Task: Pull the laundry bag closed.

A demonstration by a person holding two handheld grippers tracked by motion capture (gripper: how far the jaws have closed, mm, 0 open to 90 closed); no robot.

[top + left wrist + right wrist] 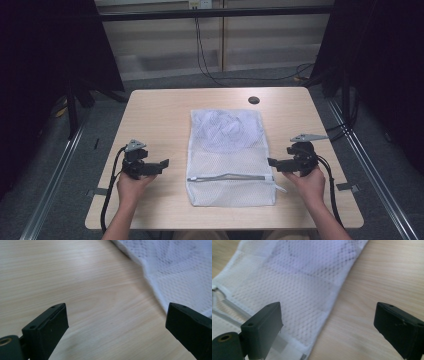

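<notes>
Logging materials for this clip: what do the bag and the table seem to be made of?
The bag: white mesh fabric, likely synthetic, with fine open holes, matte, and a zip across it. The table: pale wood or wood-look laminate, smooth with a slight sheen and printed-looking grain.

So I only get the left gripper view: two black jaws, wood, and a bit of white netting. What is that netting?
Observer: A white mesh laundry bag, lying flat in the middle of the table.
Operator: Is it closed?
Observer: Its zipper runs across the near end; whether it is fully shut I cannot tell.
Operator: Anything inside?
Observer: A pale bundle shows through the mesh at the far end.
Operator: And the other gripper?
Observer: The right gripper sits at the bag's opposite edge, jaws open, holding nothing.
</notes>
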